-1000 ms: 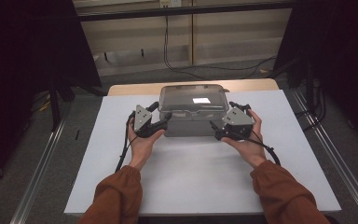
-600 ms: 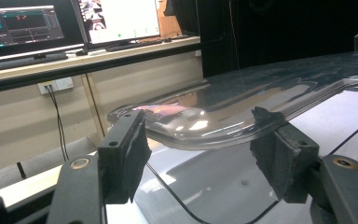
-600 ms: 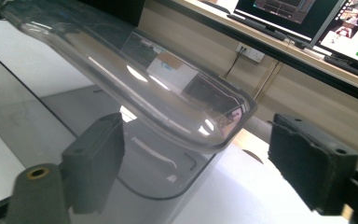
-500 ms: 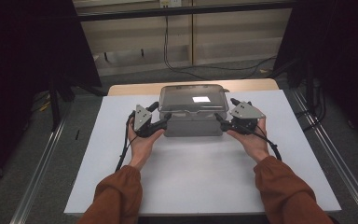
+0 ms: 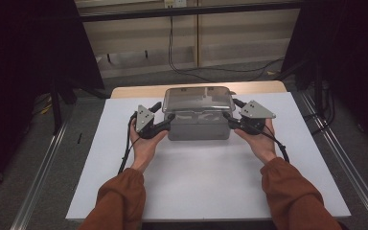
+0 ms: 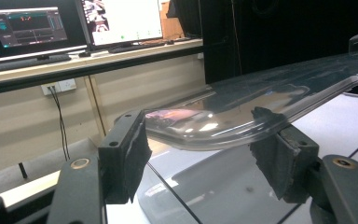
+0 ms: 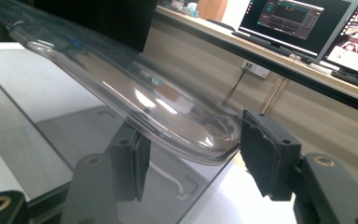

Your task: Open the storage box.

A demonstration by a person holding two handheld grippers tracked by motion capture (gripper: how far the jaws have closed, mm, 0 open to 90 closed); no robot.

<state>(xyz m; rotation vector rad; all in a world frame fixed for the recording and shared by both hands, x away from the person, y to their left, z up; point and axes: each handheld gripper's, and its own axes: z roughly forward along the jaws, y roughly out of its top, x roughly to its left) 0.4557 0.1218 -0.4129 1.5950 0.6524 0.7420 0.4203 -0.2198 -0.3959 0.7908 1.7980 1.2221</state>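
Note:
A grey box point(image 5: 199, 128) with a clear plastic lid point(image 5: 199, 98) stands at the far middle of the white table point(image 5: 196, 182). My left gripper point(image 5: 165, 111) is at the lid's left end. There its pads point(image 6: 130, 149) press on the lid's rim point(image 6: 242, 102), above the box point(image 6: 214, 186). My right gripper point(image 5: 231, 109) is at the lid's right end. Its jaws have just been closing, and the rounded lid edge point(image 7: 135, 93) now lies between them, touching both pads point(image 7: 265, 154) over the box wall point(image 7: 18, 140).
Metal rails point(image 5: 43, 172) run along both sides of the table, and cables point(image 5: 172, 48) lie on the floor behind it. A shelf with monitors point(image 6: 28, 25) stands beyond the table. White tabletop lies free in front of the box.
My right gripper has shifted from the box's front right corner up to the lid's right end and its jaws have closed on the rim. The left gripper has stayed in place.

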